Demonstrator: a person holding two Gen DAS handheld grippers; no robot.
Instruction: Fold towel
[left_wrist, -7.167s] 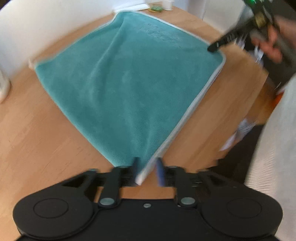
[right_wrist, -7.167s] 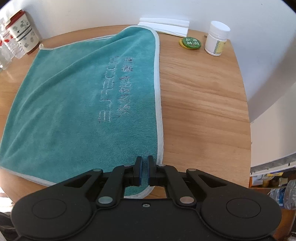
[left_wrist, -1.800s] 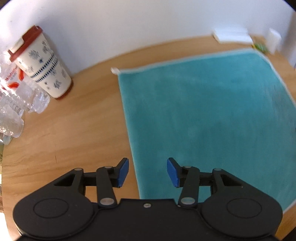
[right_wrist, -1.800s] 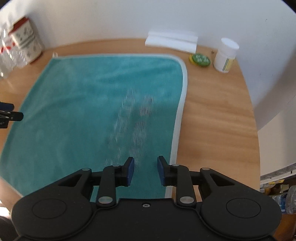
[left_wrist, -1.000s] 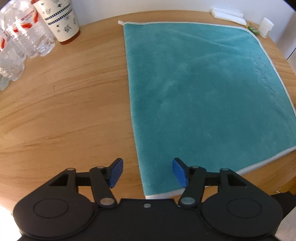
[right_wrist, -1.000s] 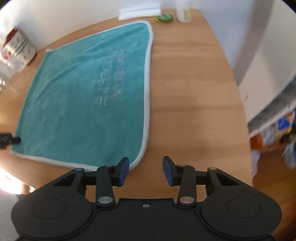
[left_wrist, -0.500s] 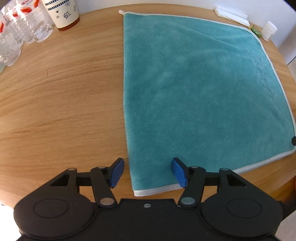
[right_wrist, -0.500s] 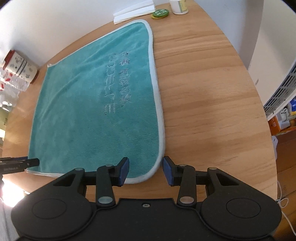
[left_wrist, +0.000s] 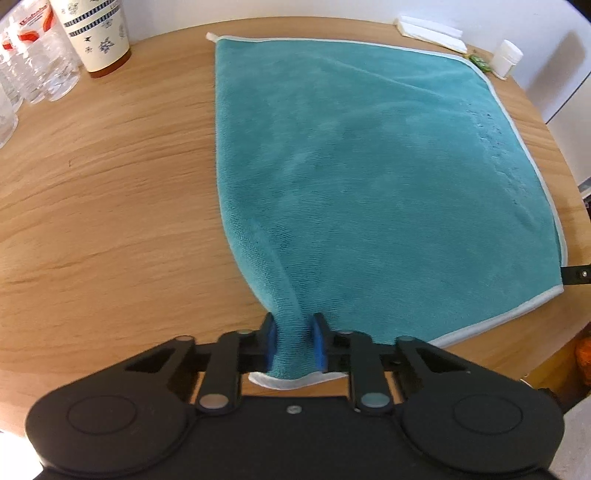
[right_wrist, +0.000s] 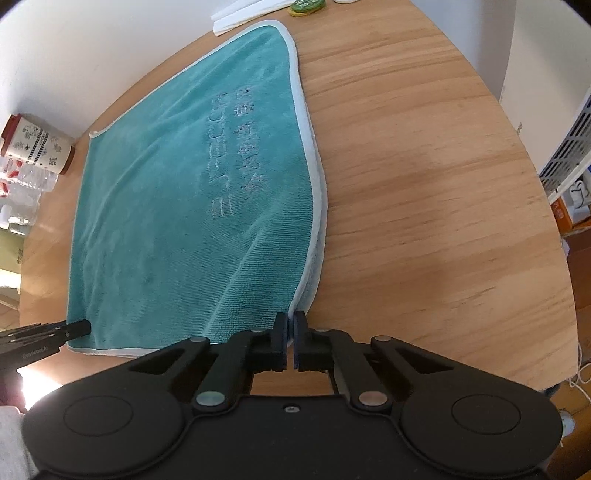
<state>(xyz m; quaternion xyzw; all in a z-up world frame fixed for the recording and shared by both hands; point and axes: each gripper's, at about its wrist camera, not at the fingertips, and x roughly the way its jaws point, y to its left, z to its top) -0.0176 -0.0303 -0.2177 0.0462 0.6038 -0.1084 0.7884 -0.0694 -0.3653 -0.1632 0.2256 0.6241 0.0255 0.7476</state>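
Towel: teal towel (left_wrist: 369, 177) flat on the wooden bench (left_wrist: 110, 206).
Left gripper (left_wrist: 294, 349): fingers squeeze its near left corner.
Right gripper (right_wrist: 290, 341): fingers pinch its near right corner.

Bare table (left_wrist: 110, 206) lay open left of the towel (left_wrist: 369, 177); bottles (left_wrist: 40, 74) and a cup (left_wrist: 99, 37) crowded the far-left edge (a jar (left_wrist: 508, 59) far right).

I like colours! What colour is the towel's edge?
Pale whitish trim on the teal towel, clearest in the right wrist view.
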